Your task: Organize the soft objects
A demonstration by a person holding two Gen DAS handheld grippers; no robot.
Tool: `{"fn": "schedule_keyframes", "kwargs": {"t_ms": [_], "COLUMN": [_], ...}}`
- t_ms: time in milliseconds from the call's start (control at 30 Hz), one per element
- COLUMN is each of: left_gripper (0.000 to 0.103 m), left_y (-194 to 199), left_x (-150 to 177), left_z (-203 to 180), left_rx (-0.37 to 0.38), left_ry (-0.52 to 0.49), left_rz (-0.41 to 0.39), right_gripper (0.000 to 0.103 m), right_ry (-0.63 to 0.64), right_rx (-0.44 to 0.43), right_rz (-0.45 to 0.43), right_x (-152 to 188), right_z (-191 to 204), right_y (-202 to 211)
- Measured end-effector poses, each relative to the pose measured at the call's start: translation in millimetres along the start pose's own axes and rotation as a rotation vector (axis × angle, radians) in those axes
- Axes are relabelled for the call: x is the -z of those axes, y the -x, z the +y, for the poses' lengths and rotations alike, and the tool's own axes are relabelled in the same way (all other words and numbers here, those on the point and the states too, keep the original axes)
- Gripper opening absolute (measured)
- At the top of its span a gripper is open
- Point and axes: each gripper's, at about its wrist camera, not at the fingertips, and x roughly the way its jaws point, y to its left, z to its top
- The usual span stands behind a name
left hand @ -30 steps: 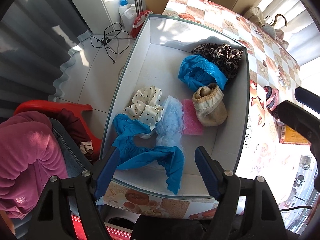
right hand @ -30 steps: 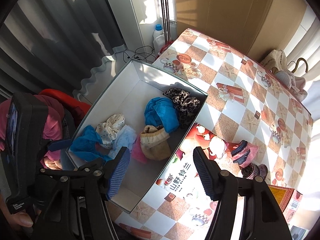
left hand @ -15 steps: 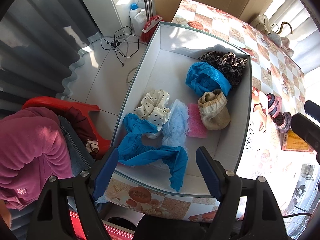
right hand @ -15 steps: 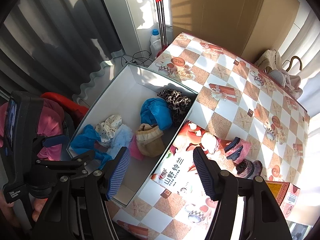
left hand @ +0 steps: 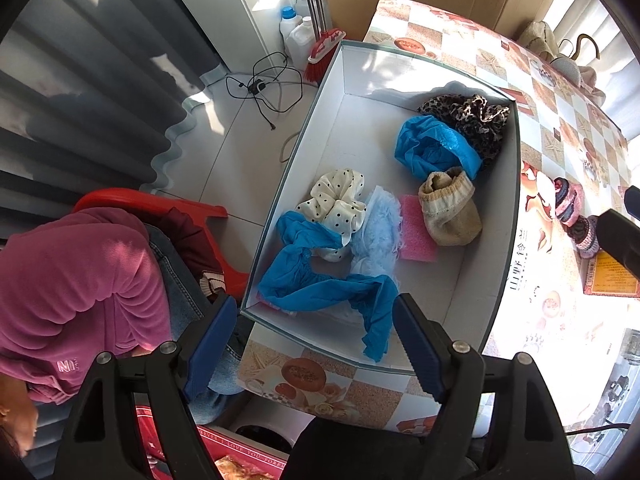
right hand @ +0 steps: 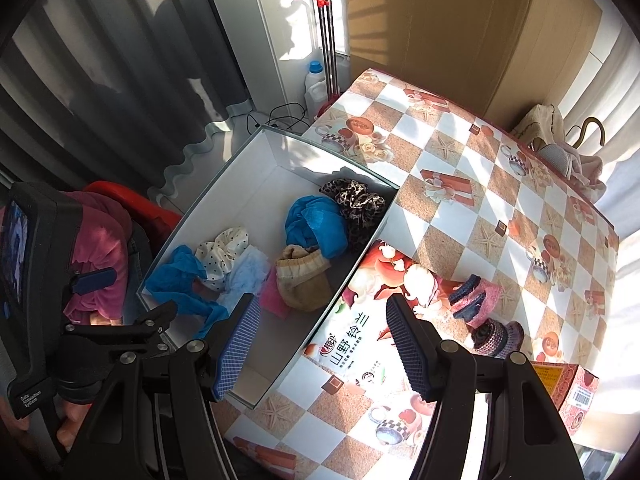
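Note:
A white box (left hand: 500, 220) (right hand: 240, 176) lies on the checked table and holds soft things. Nearest is a crumpled blue cloth (left hand: 320, 284) (right hand: 176, 276), then a polka-dot scrunchie (left hand: 336, 200), a pale blue fluffy piece (left hand: 376, 236), a pink sponge (left hand: 416, 236), a beige knitted piece (left hand: 448, 208) (right hand: 300, 276), a blue cap (left hand: 432, 148) and a leopard scrunchie (left hand: 472, 116). My left gripper (left hand: 312, 312) hangs open above the box's near end, over the blue cloth and apart from it. My right gripper (right hand: 322, 304) is open above the box's right wall, holding nothing.
Pink-and-navy knitted pieces (right hand: 476, 296) (left hand: 568, 200) lie on the table (right hand: 480, 184) right of the box, with an orange carton (right hand: 572, 392) nearer. A person in a pink top (left hand: 72, 280) sits at the left on a red chair (left hand: 160, 204). Bottles and cables are on the floor.
The left view has tilted slightly, so the box sits a little further right and up in it. Both grippers stay open and the items in the box have not moved.

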Motion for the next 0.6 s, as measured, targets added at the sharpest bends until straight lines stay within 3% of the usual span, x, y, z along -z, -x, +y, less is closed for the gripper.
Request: {"fn": "schedule_keyframes", "kwargs": {"t_ms": [67,333,600], "left_gripper": [0.083,0.083,0.083], "left_y": [-2.3,15.2,20.6], "left_x": [1.1,2.7,0.7], "left_z": [0.8,3.6,-1.4], "left_rx": [0.038,0.171,0.185], "left_ry": [-0.002,0.037,0.02], "left_rz": [0.027,-0.035,-0.05], "right_gripper": [0.067,0.067,0.067], "right_ry": [-0.001,0.0,0.0], "right_rx": [-0.001,0.0,0.0], "right_rz": [0.0,0.0,0.0], "right_x": [0.1,1.6,2.5], "right_z": [0.1,0.1,-0.3], "right_y": [0.0,0.4,0.2]}}
